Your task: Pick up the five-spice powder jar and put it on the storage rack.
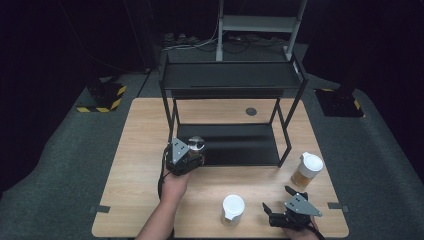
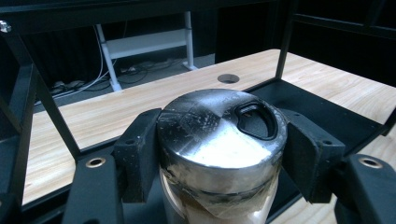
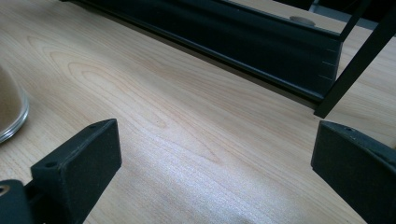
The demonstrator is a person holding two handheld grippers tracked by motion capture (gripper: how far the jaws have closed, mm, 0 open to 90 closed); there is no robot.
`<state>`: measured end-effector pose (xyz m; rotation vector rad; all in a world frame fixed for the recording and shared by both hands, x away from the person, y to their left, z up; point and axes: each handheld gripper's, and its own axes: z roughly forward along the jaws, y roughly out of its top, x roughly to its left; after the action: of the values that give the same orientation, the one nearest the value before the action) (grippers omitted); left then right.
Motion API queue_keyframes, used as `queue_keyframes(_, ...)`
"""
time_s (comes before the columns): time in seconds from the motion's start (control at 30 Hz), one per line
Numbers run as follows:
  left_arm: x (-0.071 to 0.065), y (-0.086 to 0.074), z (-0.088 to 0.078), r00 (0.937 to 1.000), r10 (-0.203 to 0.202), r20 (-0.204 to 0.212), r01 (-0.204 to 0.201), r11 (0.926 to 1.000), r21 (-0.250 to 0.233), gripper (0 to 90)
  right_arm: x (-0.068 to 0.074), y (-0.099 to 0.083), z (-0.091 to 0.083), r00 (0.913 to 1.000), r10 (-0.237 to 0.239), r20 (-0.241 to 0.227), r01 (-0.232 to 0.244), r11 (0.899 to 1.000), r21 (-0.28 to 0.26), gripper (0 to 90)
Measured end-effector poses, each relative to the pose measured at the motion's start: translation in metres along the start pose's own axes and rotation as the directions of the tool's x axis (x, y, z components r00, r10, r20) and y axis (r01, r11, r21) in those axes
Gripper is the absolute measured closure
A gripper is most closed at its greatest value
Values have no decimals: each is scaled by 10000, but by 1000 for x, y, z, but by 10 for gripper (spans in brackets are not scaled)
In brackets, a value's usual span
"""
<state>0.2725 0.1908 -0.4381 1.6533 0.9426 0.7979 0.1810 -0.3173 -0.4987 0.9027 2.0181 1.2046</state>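
Observation:
My left gripper (image 1: 194, 150) is shut on a clear jar with a shiny metal lid (image 2: 219, 135); its two black pads press the lid's sides. It holds the jar (image 1: 196, 144) at the front left corner of the black rack's lower shelf (image 1: 240, 145). Low at the table's front right, my right gripper (image 1: 277, 207) stands open, its jaws wide apart over bare wood with nothing between them. A white-lidded jar (image 1: 232, 208) stands just left of it, and its glass base (image 3: 11, 109) shows at the left edge of the right gripper view.
A second white-lidded jar (image 1: 307, 170) with amber contents stands right of the rack's front right leg (image 1: 285, 155). The two-tier black rack (image 1: 230, 75) takes up the table's middle and back. A round cable hole (image 1: 251, 111) lies behind it. Dark floor surrounds the table.

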Motion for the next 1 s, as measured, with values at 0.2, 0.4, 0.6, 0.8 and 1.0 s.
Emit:
queue_keyframes(0.2,1,1,7,9999,-86,-108,86,10000,10,349,0,0,0,10000,-3,-16,3,10000,0,11)
queue_keyframes(0.4,3,1,14,9995,-166,-255,167,9998,47,349,0,0,0,10000,-9,-16,9,10000,-20,11)
queue_keyframes(0.6,5,2,21,9989,-327,-349,329,9995,44,349,-1,-1,0,10000,10,-32,-10,10000,-32,11)
queue_keyframes(0.8,7,1,26,9981,-421,-450,426,9990,96,349,-1,-1,0,10000,-1,-33,1,10000,-37,11)
queue_keyframes(1.0,9,-1,31,9972,-583,-459,592,9981,190,349,0,-1,0,10000,-8,-20,8,10000,-45,11)
